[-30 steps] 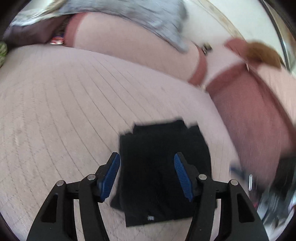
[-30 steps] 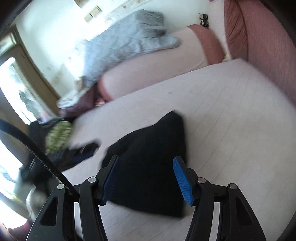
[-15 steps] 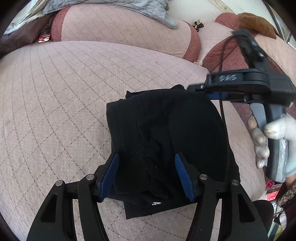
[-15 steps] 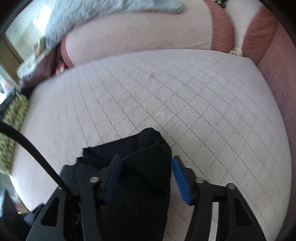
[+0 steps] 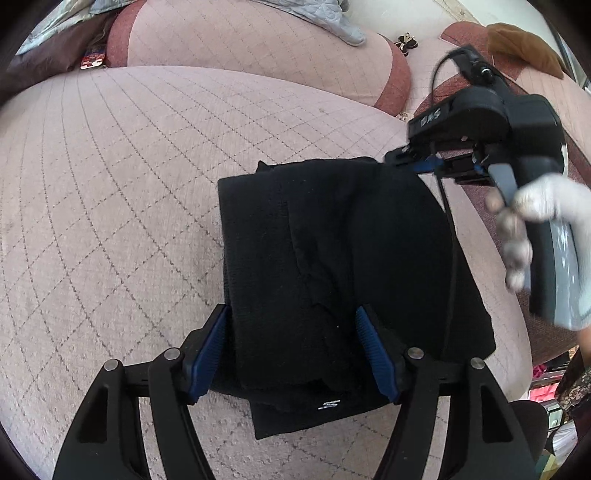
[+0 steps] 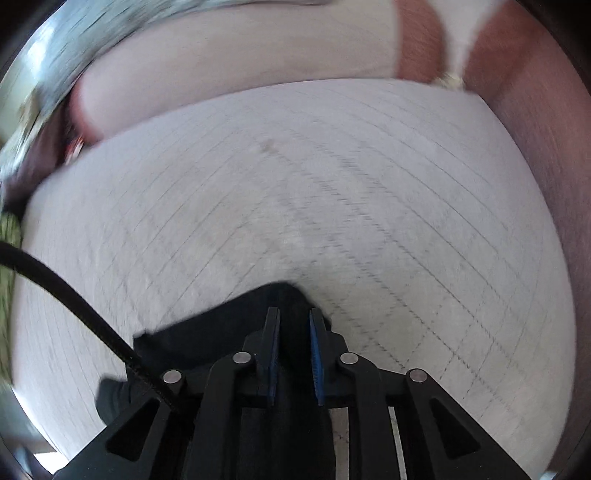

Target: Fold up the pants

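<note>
The black pants (image 5: pixel 332 266) lie folded into a thick bundle on the pink quilted sofa seat (image 5: pixel 110 184). My left gripper (image 5: pixel 295 332) is open, its blue pads on either side of the bundle's near edge. My right gripper (image 6: pixel 293 332) is shut on the far right edge of the pants (image 6: pixel 221 332). It also shows in the left wrist view (image 5: pixel 436 166), held by a gloved hand (image 5: pixel 546 206). The right wrist view is blurred.
A sofa back cushion (image 5: pixel 258 48) with a grey quilted blanket (image 5: pixel 325 18) runs behind the seat. A red-brown armrest (image 6: pixel 535 147) rises at the right. A brown cushion (image 5: pixel 521 44) lies at the far right. A black cable (image 6: pixel 74 295) crosses the right wrist view.
My right gripper has shut on the far edge of the pants. My left gripper has stayed open around the near edge and moved in slightly.
</note>
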### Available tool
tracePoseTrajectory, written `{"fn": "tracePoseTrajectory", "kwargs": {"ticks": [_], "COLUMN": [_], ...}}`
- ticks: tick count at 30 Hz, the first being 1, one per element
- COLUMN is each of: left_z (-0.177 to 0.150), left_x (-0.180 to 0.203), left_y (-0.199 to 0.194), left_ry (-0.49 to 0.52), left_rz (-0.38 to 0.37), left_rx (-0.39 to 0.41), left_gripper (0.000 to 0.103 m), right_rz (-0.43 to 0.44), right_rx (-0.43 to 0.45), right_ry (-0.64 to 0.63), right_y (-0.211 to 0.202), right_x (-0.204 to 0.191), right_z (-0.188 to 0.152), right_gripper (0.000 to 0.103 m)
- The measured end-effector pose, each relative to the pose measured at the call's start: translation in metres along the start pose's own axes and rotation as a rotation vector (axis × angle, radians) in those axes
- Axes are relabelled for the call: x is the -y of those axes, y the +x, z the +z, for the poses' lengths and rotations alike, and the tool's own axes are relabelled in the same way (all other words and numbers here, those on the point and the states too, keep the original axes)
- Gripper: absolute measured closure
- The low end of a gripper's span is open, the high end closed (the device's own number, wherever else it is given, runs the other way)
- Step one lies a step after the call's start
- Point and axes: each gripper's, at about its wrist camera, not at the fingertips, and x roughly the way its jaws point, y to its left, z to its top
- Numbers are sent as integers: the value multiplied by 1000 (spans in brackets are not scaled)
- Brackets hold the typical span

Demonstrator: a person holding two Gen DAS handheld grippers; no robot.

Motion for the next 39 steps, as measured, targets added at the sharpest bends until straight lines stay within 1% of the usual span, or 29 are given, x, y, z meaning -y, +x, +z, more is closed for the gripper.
{"fn": "tracePoseTrajectory", "kwargs": {"ticks": [1, 2, 3, 4, 5, 7, 9, 10, 12, 14, 15, 16, 17, 18, 19, 20, 21, 22, 23, 25, 27, 28, 29, 31, 33, 34, 35, 37, 39], "left_z": [0, 0, 2, 3, 5, 10, 15, 17, 17, 14, 12, 11, 11, 10, 10, 11, 13, 14, 15, 18, 22, 24, 26, 30, 30, 28, 29, 23, 15], "left_x": [-1, -3, -4, -7, -9, -14, -16, -17, -20, -25, -27, -29, -32, -35, -39, -41, -41, -40, -42, -47, -53, -55, -57, -61, -63, -63, -65, -68, -64], "left_y": [-1, -2, -3, -6, -11, -22, -34, -36, -32, -23, -17, -13, -9, -4, -1, -1, -3, -5, -10, -19, -29, -33, -36, -37, -36, -36, -37, -36, -38], "left_ry": [-8, -19, -34, -44, -59, -72, -77, -79, -87, -107, -123, -137, -150, -174, -197, -209, -207, -203, -201, -203, -205, -205, -203, -203, -210, -214, -220, -224, -218], "left_rz": [-4, -14, -29, -40, -65, -104, -132, -133, -120, -111, -113, -113, -116, -130, -150, -160, -166, -169, -176, -194, -196, -189, -176, -146, -122, -113, -104, -89, -73], "left_rx": [-3, -6, -15, -22, -27, -8, 28, 38, 30, -7, -32, -59, -79, -103, -116, -116, -118, -119, -115, -95, -62, -44, -26, -1, 7, 9, 9, 9, 8], "left_gripper": [34, 34, 34, 34, 35, 35, 35, 35, 35, 35, 35, 35, 35, 35, 35, 35, 35, 35, 35, 35, 35, 35, 35, 35, 35, 35, 35, 35, 35], "right_rz": [-2, -9, 0, 31, 50, 82, 154, 226, 297, 379, 399, 410, 405, 379, 344, 284, 257, 250, 265, 333, 355, 352, 337, 295, 258, 242, 237, 218, 178], "right_rx": [21, 53, 72, 96, 111, 141, 146, 134, 99, 30, 3, -47, -87, -121, -129, -120, -110, -86, -38, 59, 142, 167, 208, 264, 311, 329, 334, 317, 270], "right_ry": [47, 104, 135, 160, 155, 107, 60, 47, 47, 68, 79, 88, 88, 83, 71, 42, 22, 9, 9, 20, -8, -26, -61, -108, -132, -133, -131, -116, -91], "right_y": [-4, -12, -17, -28, -36, -53, -64, -66, -60, -43, -35, -19, -7, 5, 13, 21, 24, 24, 16, -9, -44, -55, -74, -100, -124, -136, -142, -147, -137], "right_x": [8, 19, 25, 30, 30, 23, 14, 9, 3, -3, -6, -13, -17, -22, -27, -33, -37, -41, -43, -43, -39, -37, -32, -22, -3, 9, 21, 48, 67], "right_z": [3, 8, 11, 13, 13, 10, 1, -5, -10, -14, -16, -17, -18, -21, -23, -24, -23, -21, -21, -21, -29, -35, -45, -62, -89, -110, -123, -151, -174], "right_gripper": [86, 83, 83, 83, 83, 83, 81, 80, 75, 68, 67, 61, 55, 54, 54, 54, 54, 54, 54, 54, 51, 46, 42, 38, 34, 32, 29, 29, 29]}}
